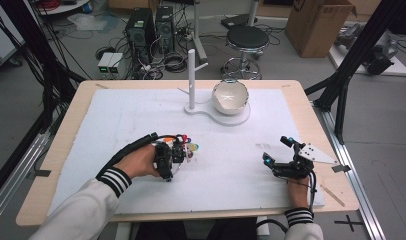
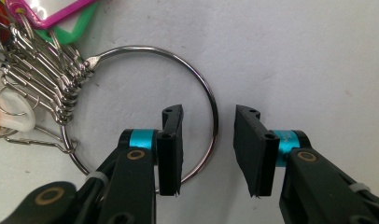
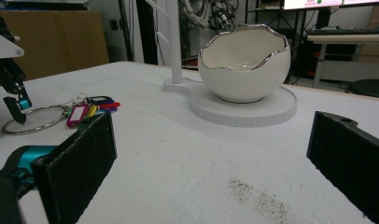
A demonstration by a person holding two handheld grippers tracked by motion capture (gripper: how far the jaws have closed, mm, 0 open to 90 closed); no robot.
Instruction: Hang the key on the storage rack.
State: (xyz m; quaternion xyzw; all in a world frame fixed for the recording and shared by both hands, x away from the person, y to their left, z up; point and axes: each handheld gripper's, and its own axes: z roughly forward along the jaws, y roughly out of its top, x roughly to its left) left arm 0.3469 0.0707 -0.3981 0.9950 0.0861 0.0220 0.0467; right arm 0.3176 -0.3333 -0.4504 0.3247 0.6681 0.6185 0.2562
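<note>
A large metal key ring (image 2: 145, 46) lies flat on the white mat, with several clips (image 2: 43, 70) and coloured tags (image 2: 52, 9) strung on its left side. My left gripper (image 2: 209, 116) is open and straddles the ring's right arc, one jaw inside the loop and one outside. From above, the left gripper (image 1: 171, 157) sits left of centre with the tags (image 1: 190, 147) just beyond it. My right gripper (image 1: 277, 150) rests open at the right. Its own view shows its jaws (image 3: 213, 135) wide apart and holding nothing, with the key ring (image 3: 36, 119) far to the left.
A white egg-shaped bowl (image 1: 230, 96) stands on a white base (image 1: 241, 119) beside an upright peg post (image 1: 191, 75) at the back centre. Dark specks (image 3: 257, 196) mark the mat (image 1: 141, 115). A stool (image 1: 247, 37) and a cardboard box (image 1: 316, 25) stand beyond the table.
</note>
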